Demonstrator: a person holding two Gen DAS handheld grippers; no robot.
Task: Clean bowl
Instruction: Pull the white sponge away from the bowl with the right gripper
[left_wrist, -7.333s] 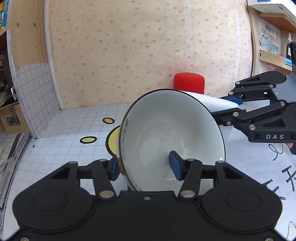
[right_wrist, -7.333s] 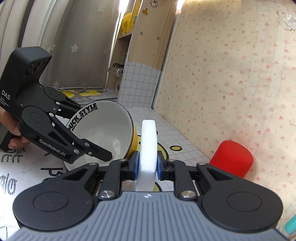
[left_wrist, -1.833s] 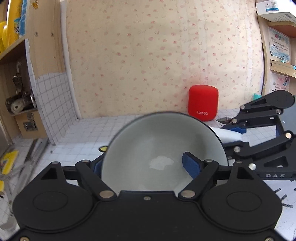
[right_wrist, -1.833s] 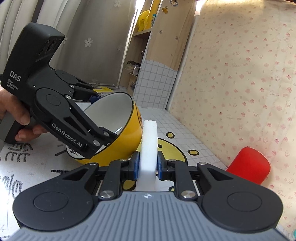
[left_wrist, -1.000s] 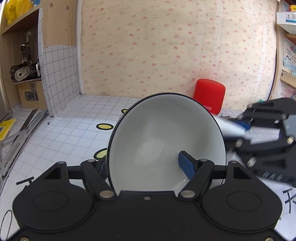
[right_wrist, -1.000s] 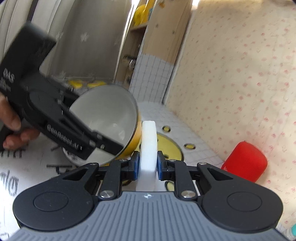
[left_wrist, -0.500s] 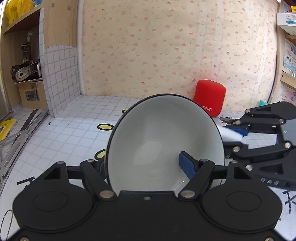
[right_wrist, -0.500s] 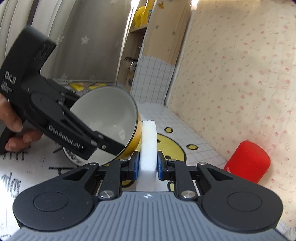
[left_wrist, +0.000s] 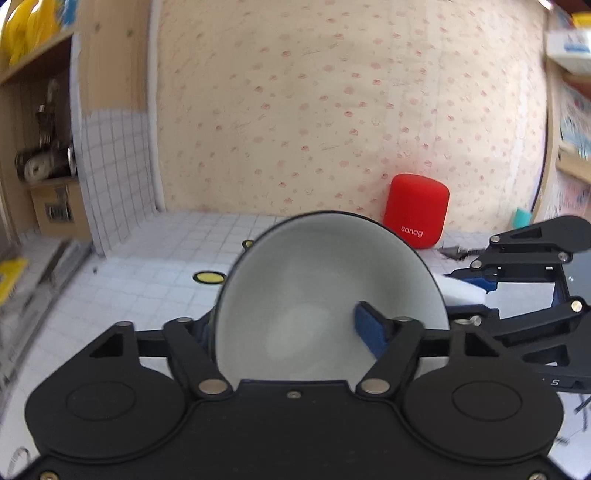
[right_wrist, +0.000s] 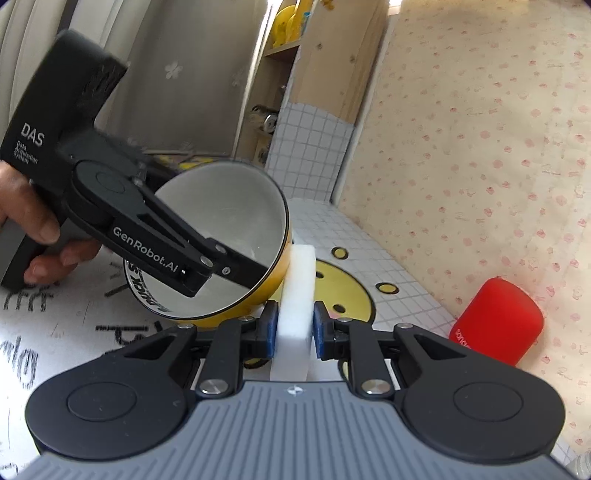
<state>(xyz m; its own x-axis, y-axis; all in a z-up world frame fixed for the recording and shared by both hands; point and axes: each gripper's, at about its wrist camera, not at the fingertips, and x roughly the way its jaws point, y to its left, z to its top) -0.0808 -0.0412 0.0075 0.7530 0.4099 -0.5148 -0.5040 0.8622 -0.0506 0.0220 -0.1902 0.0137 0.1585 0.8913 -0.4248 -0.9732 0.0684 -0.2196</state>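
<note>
Left wrist view: the bowl (left_wrist: 317, 295), white inside, is clamped by its wall in the left gripper (left_wrist: 284, 328), whose jaws have just been closing on it; one blue pad (left_wrist: 369, 328) lies inside the bowl, the other is hidden behind the wall. A red speaker (left_wrist: 417, 210) stands by the wall.

Right wrist view: a white sponge (right_wrist: 295, 295) is pinched upright in the right gripper (right_wrist: 293, 332), its far end touching the bowl's yellow outside (right_wrist: 273, 280). The bowl is held tilted above the tabletop (right_wrist: 369, 236) by a hand (right_wrist: 33, 221).
</note>
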